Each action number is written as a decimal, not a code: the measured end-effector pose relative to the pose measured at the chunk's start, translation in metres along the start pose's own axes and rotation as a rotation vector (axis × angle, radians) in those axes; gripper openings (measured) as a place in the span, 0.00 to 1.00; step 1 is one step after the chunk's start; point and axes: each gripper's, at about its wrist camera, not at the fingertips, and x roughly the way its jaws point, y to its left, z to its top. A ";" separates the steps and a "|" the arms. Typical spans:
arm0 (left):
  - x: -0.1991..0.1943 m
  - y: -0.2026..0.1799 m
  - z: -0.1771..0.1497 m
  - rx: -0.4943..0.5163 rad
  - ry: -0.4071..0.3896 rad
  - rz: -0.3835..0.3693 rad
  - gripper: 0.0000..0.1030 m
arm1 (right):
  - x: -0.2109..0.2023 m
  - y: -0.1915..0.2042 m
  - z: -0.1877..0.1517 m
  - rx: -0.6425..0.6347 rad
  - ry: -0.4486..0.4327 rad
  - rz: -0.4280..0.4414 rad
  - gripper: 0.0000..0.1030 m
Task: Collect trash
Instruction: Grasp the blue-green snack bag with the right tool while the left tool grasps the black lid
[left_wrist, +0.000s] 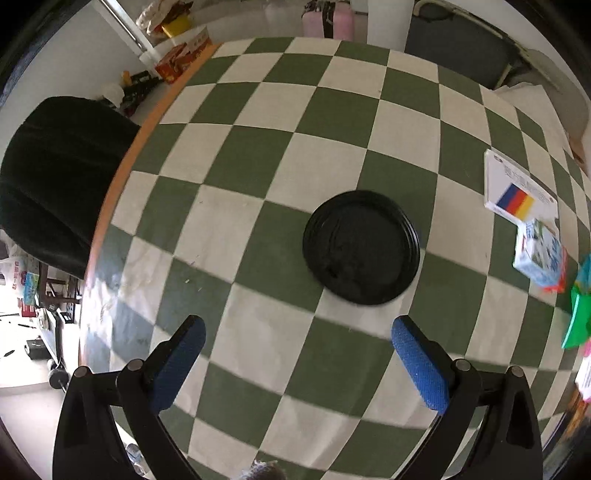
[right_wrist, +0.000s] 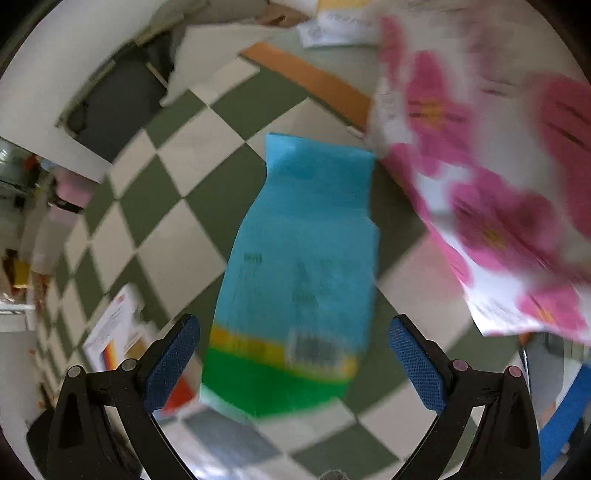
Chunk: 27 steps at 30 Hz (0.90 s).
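Note:
A round black plastic lid (left_wrist: 361, 246) lies flat on the green-and-white checked tablecloth (left_wrist: 258, 155). My left gripper (left_wrist: 297, 334) is open and empty, hovering just short of the lid. A white box with a blue-red-yellow stripe (left_wrist: 519, 188) and a small blue-and-white carton (left_wrist: 541, 256) lie at the right. In the right wrist view, a flattened blue, yellow and green carton (right_wrist: 299, 273) lies on the cloth straight ahead. My right gripper (right_wrist: 293, 334) is open, its fingers on either side of the carton's green end, above it. The view is blurred.
A white bag with pink flowers (right_wrist: 491, 177) lies right of the blue carton. The striped box (right_wrist: 110, 328) shows at the left. The table's wooden edge (left_wrist: 122, 173) runs along the left, with a dark chair back (left_wrist: 55, 173) beyond it. A green item (left_wrist: 576, 317) sits at the far right.

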 end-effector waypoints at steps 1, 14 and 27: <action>0.002 -0.002 0.003 0.000 0.006 -0.003 1.00 | 0.012 0.006 0.006 -0.015 0.022 -0.014 1.00; 0.043 -0.033 0.031 0.065 0.115 -0.128 1.00 | 0.028 0.015 -0.060 -0.308 0.109 -0.049 0.86; 0.043 -0.038 0.034 0.079 0.090 -0.145 0.85 | 0.034 0.035 -0.074 -0.348 0.089 -0.041 0.69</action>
